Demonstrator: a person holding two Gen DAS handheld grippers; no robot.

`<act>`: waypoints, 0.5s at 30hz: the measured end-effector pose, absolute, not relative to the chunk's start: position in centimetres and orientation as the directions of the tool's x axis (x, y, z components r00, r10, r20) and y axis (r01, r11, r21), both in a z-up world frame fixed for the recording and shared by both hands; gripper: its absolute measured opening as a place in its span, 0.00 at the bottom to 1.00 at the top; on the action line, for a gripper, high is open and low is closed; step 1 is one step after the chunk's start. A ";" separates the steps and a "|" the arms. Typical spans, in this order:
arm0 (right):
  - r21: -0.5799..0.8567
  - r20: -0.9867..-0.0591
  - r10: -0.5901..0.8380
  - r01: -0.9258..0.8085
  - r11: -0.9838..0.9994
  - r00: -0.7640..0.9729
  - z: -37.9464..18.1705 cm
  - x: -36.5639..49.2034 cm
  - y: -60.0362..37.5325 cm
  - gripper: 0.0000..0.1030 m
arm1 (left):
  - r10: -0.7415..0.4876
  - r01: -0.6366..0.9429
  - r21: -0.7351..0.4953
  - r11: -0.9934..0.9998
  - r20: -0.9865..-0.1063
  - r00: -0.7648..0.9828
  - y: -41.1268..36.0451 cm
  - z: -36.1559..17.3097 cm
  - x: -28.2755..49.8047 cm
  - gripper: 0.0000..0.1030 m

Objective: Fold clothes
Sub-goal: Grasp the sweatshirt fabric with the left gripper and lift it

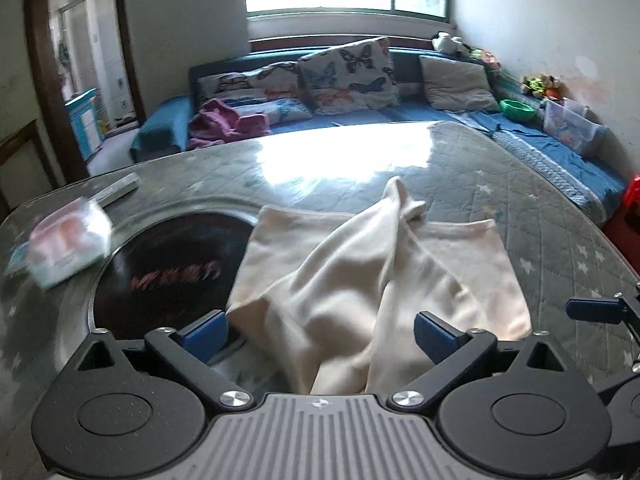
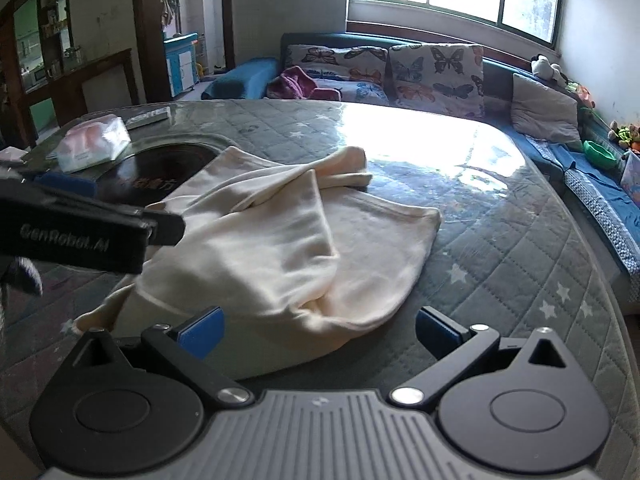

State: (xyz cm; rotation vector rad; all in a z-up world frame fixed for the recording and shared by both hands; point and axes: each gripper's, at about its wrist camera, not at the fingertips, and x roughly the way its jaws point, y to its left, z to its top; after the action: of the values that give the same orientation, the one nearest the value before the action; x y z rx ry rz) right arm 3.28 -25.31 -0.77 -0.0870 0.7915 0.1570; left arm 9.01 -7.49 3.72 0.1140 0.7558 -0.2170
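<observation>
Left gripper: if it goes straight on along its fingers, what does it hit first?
Most likely the cream garment: it lies bunched right between the open fingers of the left gripper, on the quilted table cover. Depth is hard to judge.

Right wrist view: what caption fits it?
Open right tool poised over a rumpled cream garment on a quilted table.

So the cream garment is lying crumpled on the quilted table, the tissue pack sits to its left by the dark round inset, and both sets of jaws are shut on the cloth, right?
Not quite. The cream garment does lie crumpled on the quilted table, with the tissue pack left of it by the dark round inset. But both sets of jaws stand open, gripping nothing: each wrist view shows its own pair wide apart.
</observation>
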 end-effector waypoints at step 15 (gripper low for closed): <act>0.008 -0.709 0.099 -0.133 0.991 0.698 -0.5 8.1 -28.1 0.88 | -0.262 0.387 0.000 0.922 -0.737 0.623 -11.4 0.8 16.8 0.39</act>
State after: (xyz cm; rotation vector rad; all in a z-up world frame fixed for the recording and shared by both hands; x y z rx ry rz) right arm 8.09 -28.10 -0.55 -0.0456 0.7881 0.1298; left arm 16.81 -11.41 0.79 0.1647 0.8169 -0.3747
